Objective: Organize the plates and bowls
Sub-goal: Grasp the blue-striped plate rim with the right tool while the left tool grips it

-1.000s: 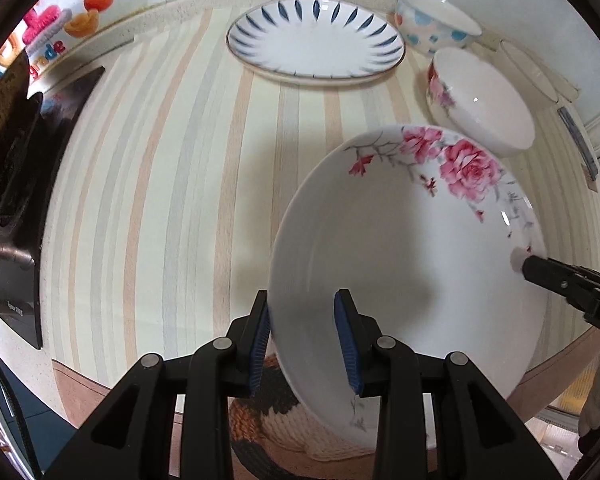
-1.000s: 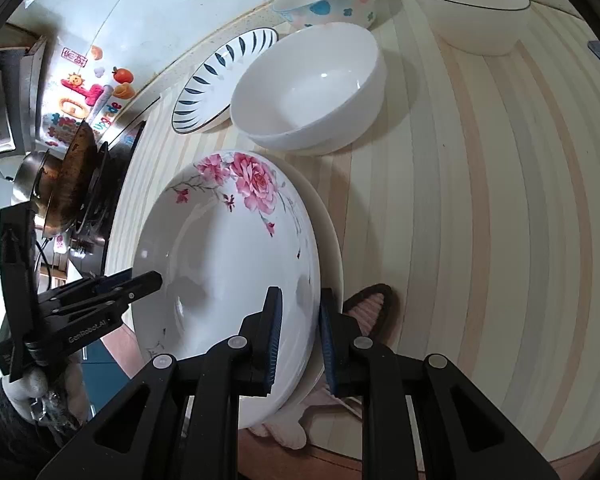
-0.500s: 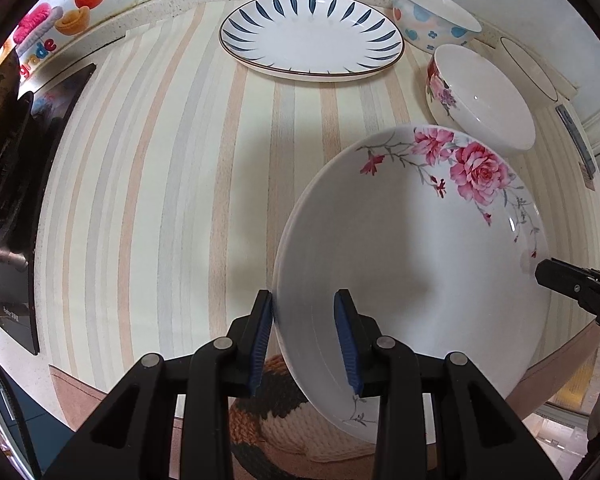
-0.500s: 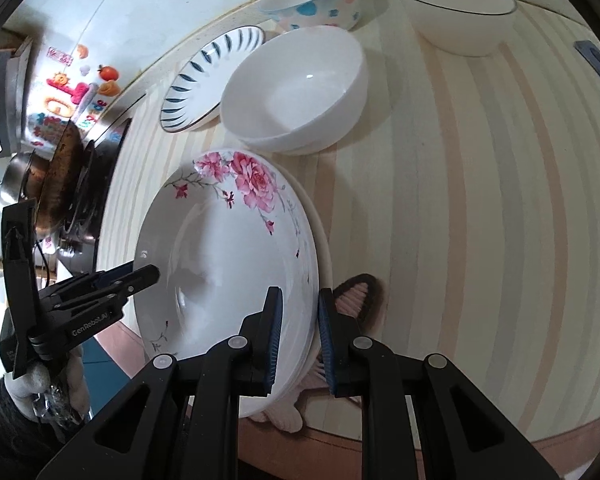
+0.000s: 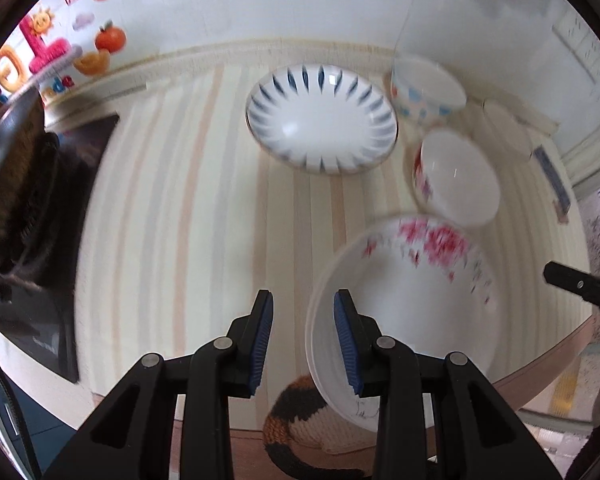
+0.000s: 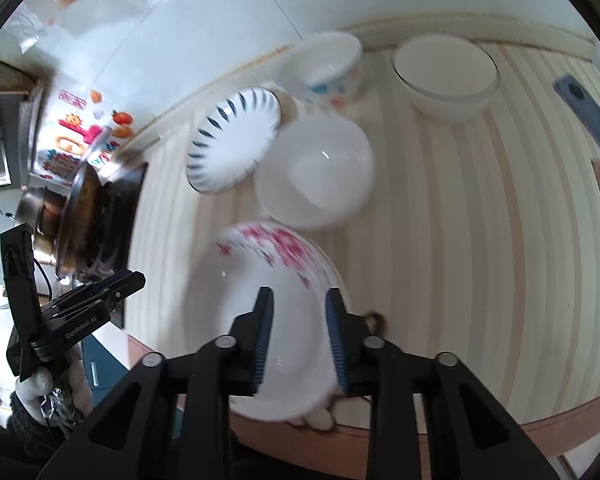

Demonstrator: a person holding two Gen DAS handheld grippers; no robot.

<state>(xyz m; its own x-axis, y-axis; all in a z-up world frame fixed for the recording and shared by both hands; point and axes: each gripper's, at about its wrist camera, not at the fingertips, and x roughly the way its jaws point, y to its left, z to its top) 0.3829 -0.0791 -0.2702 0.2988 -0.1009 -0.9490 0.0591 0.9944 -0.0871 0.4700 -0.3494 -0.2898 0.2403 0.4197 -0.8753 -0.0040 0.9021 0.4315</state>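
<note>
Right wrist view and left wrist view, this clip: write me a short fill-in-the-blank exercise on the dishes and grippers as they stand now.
1. The plate with pink flowers lies at the near edge of the striped ____.
2. Both the left gripper and the right gripper have their jaws ____.
3. The plate near the back wall has a rim of dark ____ dashes.
4. The bowl beside that plate carries blue and ____ spots.

Missing words: counter; open; blue; red

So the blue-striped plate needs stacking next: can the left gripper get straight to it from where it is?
Probably yes. The left gripper is open and the striped countertop ahead of it shows bare up to the blue-striped plate.
</note>
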